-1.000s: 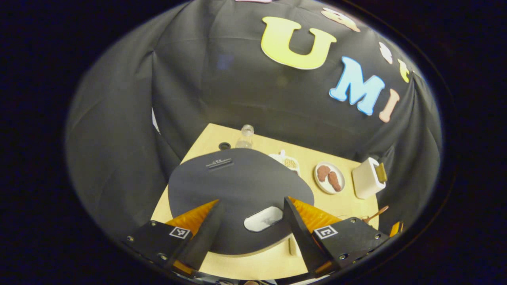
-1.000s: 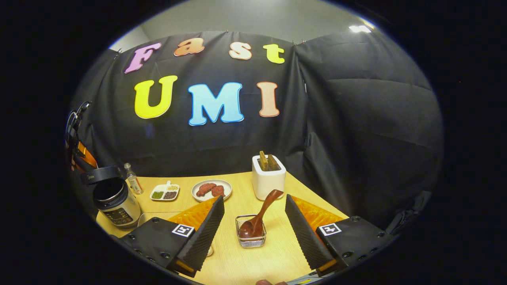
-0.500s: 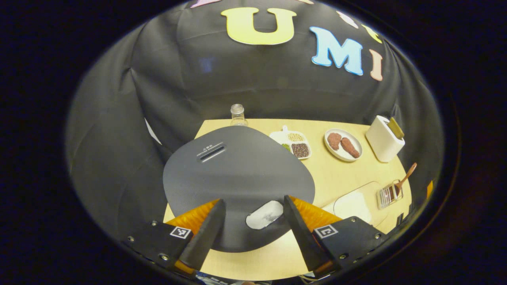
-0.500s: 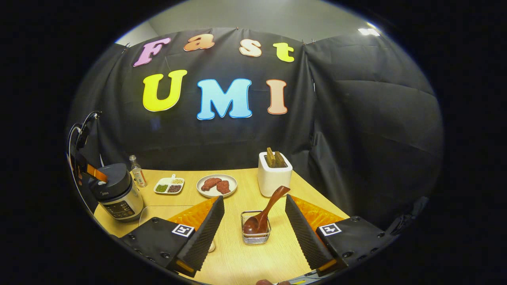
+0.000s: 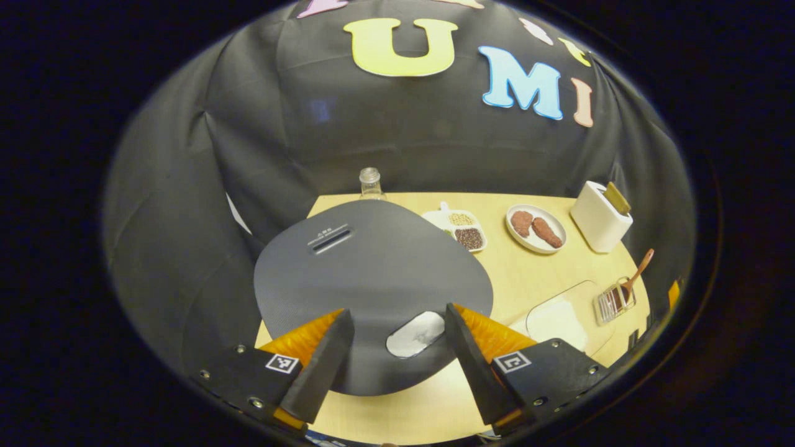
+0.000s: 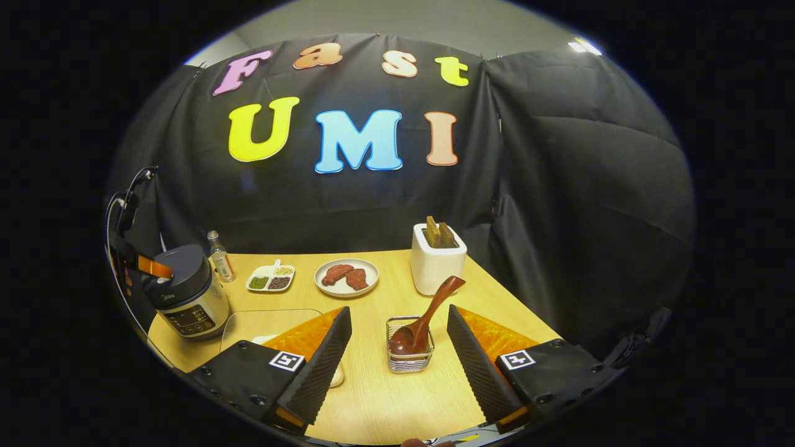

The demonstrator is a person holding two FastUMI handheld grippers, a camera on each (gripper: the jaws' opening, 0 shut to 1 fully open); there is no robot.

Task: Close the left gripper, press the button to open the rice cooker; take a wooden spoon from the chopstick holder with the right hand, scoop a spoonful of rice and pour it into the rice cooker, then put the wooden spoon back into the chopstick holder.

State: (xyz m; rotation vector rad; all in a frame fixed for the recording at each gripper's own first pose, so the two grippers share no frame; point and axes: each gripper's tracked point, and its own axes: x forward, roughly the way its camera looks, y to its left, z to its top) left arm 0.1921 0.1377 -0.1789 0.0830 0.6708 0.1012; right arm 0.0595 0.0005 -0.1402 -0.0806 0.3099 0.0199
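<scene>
The rice cooker (image 5: 372, 279) stands with its dark grey lid down. Its pale button (image 5: 415, 334) lies on the lid's near edge, between the spread fingers of my left gripper (image 5: 396, 313), which is open above the lid. In the right gripper view the cooker (image 6: 186, 292) stands at the far left, and the left gripper (image 6: 146, 267) is over its top. The wooden spoon (image 6: 428, 316) leans bowl-down in a small wire holder (image 6: 410, 360). My right gripper (image 6: 398, 312) is open just in front of that holder, touching nothing.
A glass dish of white rice (image 5: 556, 320) sits between the cooker and the wire holder. Along the back stand a small bottle (image 6: 218, 256), a sectioned dish of grains (image 6: 270, 279), a plate of meat (image 6: 346, 277) and a white holder (image 6: 436, 261).
The cooker's lid, raised a second ago, now lies shut. The left gripper has settled above it. The right gripper view has shifted a little; the spoon has stayed in its holder.
</scene>
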